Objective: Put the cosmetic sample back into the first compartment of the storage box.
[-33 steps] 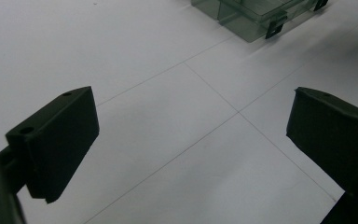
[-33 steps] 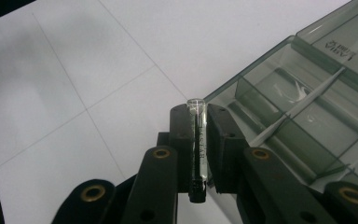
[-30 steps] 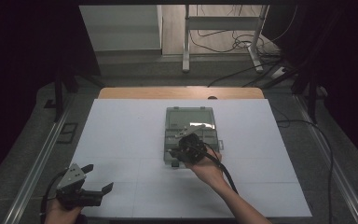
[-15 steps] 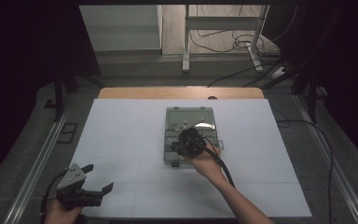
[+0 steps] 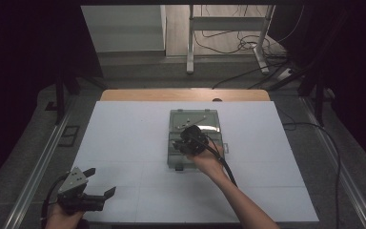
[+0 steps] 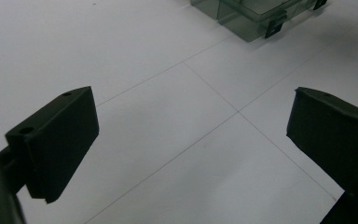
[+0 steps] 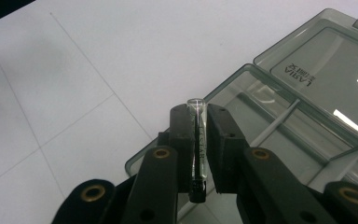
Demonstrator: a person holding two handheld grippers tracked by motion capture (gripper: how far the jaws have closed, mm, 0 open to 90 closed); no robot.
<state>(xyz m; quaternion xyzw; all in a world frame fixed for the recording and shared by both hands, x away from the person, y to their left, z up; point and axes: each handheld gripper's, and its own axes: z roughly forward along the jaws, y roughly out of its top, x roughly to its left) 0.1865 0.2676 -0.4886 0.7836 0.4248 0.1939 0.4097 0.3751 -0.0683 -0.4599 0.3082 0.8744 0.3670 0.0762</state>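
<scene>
A clear smoke-grey plastic box (image 5: 193, 125) lies open at the middle of the white table, its lid (image 7: 327, 72) folded back and its tray split by dividers. My right gripper (image 5: 190, 140) hovers over the box's near half, shut on a small clear glass tube (image 7: 197, 140) with a dark end, held upright between the jaws above the box's corner. My left gripper (image 5: 100, 183) rests low at the table's near left, held by a hand, jaws wide apart with nothing between them (image 6: 191, 140). The box's near corner and a latch (image 6: 272, 28) show far ahead of it.
The white tabletop (image 5: 124, 143) carries thin grid lines. A wooden strip (image 5: 181, 94) runs along its far edge, metal rails flank both sides, and cables (image 5: 314, 133) lie on the floor to the right and behind. A forearm crosses the near right part.
My right gripper has shifted a little farther over the box with the tube in it. The left gripper has stayed in place.
</scene>
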